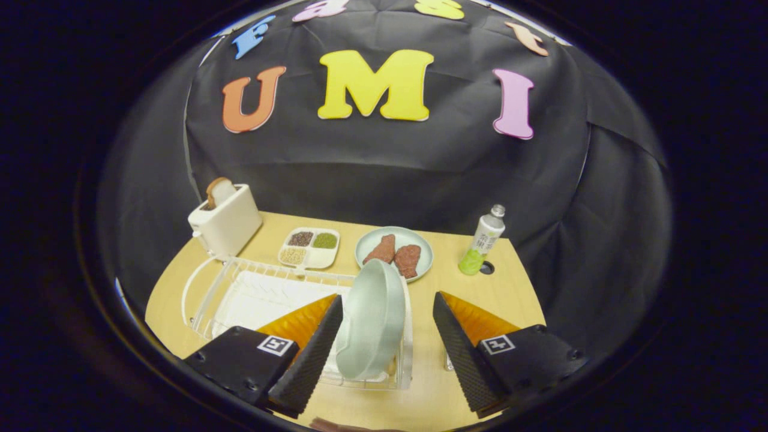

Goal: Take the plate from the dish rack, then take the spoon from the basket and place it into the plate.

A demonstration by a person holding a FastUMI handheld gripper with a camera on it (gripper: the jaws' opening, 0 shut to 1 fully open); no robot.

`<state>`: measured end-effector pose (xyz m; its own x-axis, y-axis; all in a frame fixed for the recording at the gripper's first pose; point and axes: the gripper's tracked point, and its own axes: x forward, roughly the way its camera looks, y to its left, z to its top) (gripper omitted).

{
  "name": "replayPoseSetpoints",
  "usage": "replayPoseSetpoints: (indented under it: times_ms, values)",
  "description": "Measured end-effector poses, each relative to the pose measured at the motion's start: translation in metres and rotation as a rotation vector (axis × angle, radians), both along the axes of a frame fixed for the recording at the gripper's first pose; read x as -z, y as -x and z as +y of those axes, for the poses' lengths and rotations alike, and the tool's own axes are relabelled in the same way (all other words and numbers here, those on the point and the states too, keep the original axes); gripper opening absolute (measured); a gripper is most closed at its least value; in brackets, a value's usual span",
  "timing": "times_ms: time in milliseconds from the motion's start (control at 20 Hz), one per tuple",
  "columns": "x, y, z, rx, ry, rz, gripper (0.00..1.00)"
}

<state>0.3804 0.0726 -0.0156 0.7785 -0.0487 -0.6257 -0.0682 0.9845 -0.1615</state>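
The wooden table point(480, 288) holds all the things. On it, in front of the tongs, lies a big clear dish rack point(240, 294) with a white tray under it. A pale green plate point(372, 318) stands up on its edge at the right end of the rack. It sits between the two fingers of the tongs point(388, 321), closer to the left finger. The tongs are wide open and there is a gap between the right finger and the plate. I cannot tell if the left finger touches it.

Behind the rack, a white toaster point(228, 225) holds a slice of bread. Beside it is a round plate with two brown pieces of meat point(396, 255). Between those two sits a little white tray of beans point(309, 247). Far to the right stands a small bottle point(483, 249).
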Motion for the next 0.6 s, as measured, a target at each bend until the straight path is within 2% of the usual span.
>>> replayPoseSetpoints:
  times_ms: [100,250,350,500,550,600]
  values:
    - [0.011,-0.016,-0.008,0.082,0.047,0.066,0.94]
    - [0.028,-0.031,-0.006,0.126,0.118,0.128,0.81]
    - [0.035,-0.035,-0.014,0.192,0.187,0.170,0.67]
    - [0.032,-0.030,-0.013,0.270,0.232,0.222,0.39]
    - [0.030,-0.029,-0.005,0.281,0.229,0.228,0.33]
    - [0.029,-0.027,0.003,0.284,0.250,0.240,0.23]
